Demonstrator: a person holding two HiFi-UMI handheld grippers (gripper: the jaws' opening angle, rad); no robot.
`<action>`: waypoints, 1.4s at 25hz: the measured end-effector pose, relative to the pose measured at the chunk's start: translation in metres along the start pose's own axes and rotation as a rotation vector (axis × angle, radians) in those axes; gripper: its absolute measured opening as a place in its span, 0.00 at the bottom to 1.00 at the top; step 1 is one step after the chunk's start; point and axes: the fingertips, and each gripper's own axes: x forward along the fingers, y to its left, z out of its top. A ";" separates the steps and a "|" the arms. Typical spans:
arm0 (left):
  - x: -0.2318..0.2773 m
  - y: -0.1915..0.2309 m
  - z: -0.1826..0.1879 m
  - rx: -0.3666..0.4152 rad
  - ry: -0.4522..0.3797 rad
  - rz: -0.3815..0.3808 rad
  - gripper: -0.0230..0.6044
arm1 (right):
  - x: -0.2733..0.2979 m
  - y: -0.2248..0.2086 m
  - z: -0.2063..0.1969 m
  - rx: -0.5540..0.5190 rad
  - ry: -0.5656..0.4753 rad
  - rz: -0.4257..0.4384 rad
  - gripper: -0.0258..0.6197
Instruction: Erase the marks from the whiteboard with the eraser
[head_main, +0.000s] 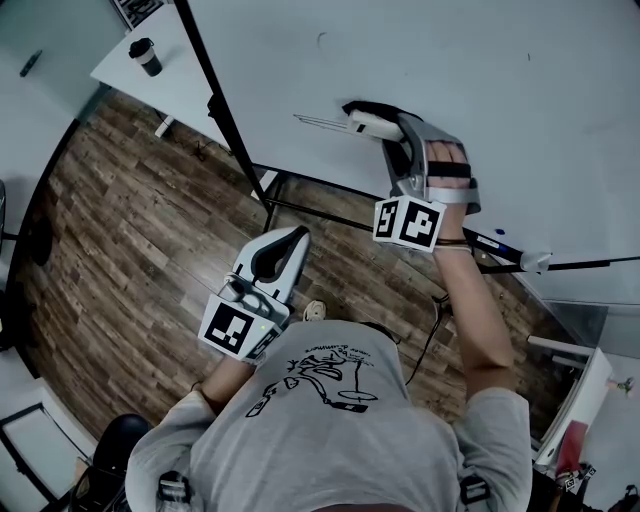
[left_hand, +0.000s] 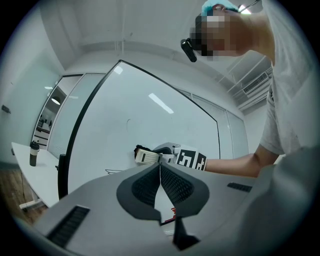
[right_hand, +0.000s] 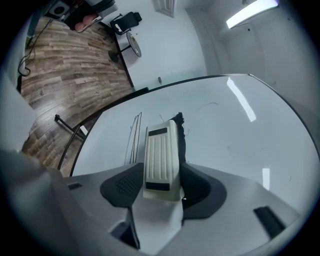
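Eraser (right_hand: 161, 160), clamped in the right gripper (head_main: 374, 126), should press flat and sweep toward nine o'clock over the marks (head_main: 322, 122); left gripper (left_hand: 160, 170) hangs closed, empty.

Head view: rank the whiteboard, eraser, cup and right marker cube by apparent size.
1. whiteboard
2. right marker cube, though it is nearest the camera
3-4. eraser and cup look alike; the eraser is partly hidden, so they are left unranked

A white bench (head_main: 183, 90) is standing on the wooden plank floor (head_main: 130, 250), carrying a dark lidded cup (head_main: 146, 56) upright near its corner
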 end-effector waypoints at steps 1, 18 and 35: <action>0.001 0.001 -0.001 0.000 0.001 -0.001 0.08 | 0.001 0.001 0.000 0.002 -0.001 -0.001 0.42; 0.011 0.005 -0.002 -0.003 0.007 0.000 0.08 | 0.011 0.032 0.000 0.003 -0.017 0.011 0.42; -0.002 0.001 -0.002 -0.004 0.010 0.017 0.08 | 0.024 0.076 0.000 -0.020 -0.014 0.056 0.42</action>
